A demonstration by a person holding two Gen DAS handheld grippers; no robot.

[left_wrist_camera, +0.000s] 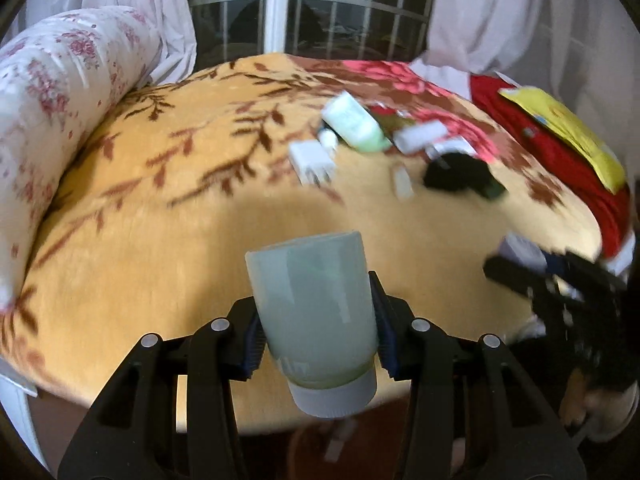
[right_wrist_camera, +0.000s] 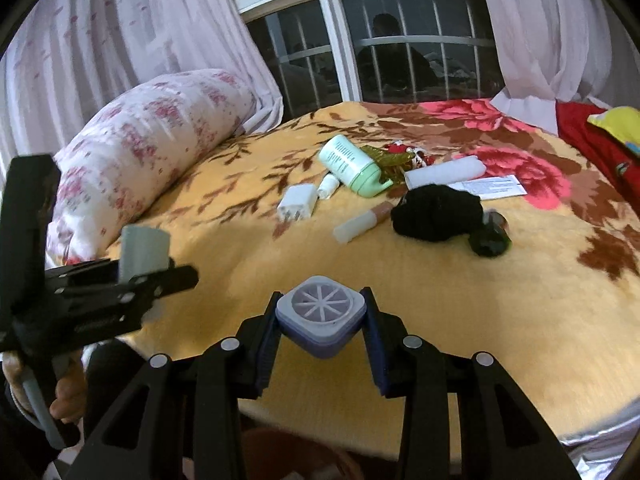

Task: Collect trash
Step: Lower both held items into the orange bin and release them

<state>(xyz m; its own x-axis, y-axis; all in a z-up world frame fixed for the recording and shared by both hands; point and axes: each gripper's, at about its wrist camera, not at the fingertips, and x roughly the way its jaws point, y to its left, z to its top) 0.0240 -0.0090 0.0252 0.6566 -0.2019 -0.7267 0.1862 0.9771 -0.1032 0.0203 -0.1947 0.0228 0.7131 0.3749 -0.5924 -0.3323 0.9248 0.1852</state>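
Note:
My left gripper (left_wrist_camera: pixel 316 328) is shut on a pale green bottle (left_wrist_camera: pixel 312 304), held upside down with its white cap toward the camera, above the near edge of the bed. It also shows in the right wrist view (right_wrist_camera: pixel 146 250) at the left. My right gripper (right_wrist_camera: pixel 320 320) is shut on a small lavender square container (right_wrist_camera: pixel 322 320) with a spoked lid, above the bed's near edge. Farther back on the yellow blanket (right_wrist_camera: pixel 240 248) lie a green tube bottle (right_wrist_camera: pixel 352 164), a white charger (right_wrist_camera: pixel 298 202), a white-and-tan stick (right_wrist_camera: pixel 362 222), a black cloth (right_wrist_camera: pixel 436 210) and a dark green jar (right_wrist_camera: pixel 490 240).
A floral bolster pillow (right_wrist_camera: pixel 152 148) lies along the bed's left side. A paper slip (right_wrist_camera: pixel 494 186) and a white roll (right_wrist_camera: pixel 444 172) lie behind the black cloth. Red and yellow fabric (left_wrist_camera: pixel 560 136) is piled at the right. Curtains and a barred window (right_wrist_camera: pixel 384 48) stand behind the bed.

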